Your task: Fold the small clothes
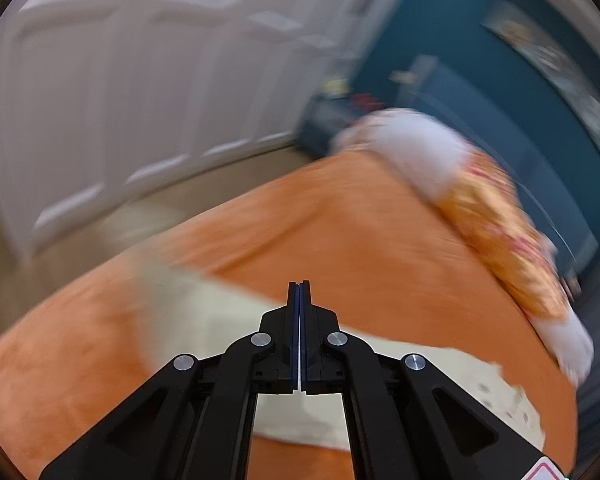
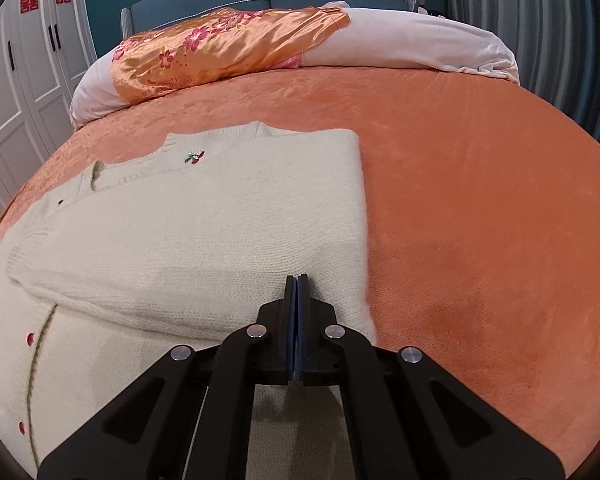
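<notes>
1. Hovering with its jaws pressed together and nothing between them, the right gripper sits over the near right edge of the cream knitted cardigan
2. Blurred by motion, the left gripper is likewise closed and empty above the same cardigan
3. Folding looks partway done: one side seems turned over the body, a ribbed sleeve crossing it, with the button placket left of the right gripper
4. Next move likely calls for opening a claw and pinching a hem or the unfolded side
5. Soft, fuzzy knit lies on the plush orange bedspread; beyond the cardigan rests a glossy floral satin pillow
</notes>
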Available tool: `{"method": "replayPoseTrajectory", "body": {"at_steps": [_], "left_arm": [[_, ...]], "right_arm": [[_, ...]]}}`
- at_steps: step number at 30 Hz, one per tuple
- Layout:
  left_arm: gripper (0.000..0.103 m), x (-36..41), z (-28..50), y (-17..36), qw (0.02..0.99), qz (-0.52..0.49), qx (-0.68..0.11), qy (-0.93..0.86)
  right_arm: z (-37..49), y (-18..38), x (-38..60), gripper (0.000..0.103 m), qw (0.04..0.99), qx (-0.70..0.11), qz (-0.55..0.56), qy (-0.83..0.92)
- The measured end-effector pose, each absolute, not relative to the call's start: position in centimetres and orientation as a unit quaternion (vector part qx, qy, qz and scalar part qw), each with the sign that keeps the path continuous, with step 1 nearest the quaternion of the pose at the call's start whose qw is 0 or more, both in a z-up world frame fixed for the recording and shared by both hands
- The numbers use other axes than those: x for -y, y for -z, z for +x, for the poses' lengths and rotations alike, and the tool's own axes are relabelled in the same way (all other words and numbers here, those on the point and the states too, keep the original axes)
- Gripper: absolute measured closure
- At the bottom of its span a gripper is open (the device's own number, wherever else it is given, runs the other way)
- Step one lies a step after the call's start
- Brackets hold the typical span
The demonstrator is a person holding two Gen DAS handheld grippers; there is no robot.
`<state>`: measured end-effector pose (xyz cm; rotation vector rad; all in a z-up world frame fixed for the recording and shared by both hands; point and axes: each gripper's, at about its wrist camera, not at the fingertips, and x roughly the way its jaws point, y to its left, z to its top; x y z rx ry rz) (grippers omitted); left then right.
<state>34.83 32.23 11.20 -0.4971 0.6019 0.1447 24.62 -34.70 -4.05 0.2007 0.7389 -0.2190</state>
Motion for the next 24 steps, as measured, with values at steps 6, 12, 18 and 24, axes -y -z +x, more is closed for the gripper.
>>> {"method": "replayPoseTrajectory", "body": {"at_steps": [6,12,18,24], "left_arm": [[0.098,-21.4,35.9,-15.6,0.932,-0.239,-0.271,0.016],[0.039,-27.7,34.0,-9.2,0.893,-0.301,-0.321,-0.093],[0.039,-39.6,30.1,-2.5,0.838,-0.351,-0.357,-0.219],[0.050,-43.8,30.9,0.4,0.828,-0.378,-0.354,-0.212]], "right_arm": [[24.6,4.1,35.1,0.103,0.922,-0.357,0.111,0.100],[24.5,4.0,35.2,0.103,0.923,-0.355,0.116,0.096],[24.5,4.1,35.3,0.103,0.923,-0.354,0.118,0.095],[24.6,4.1,35.1,0.103,0.923,-0.356,0.106,0.101]]}}
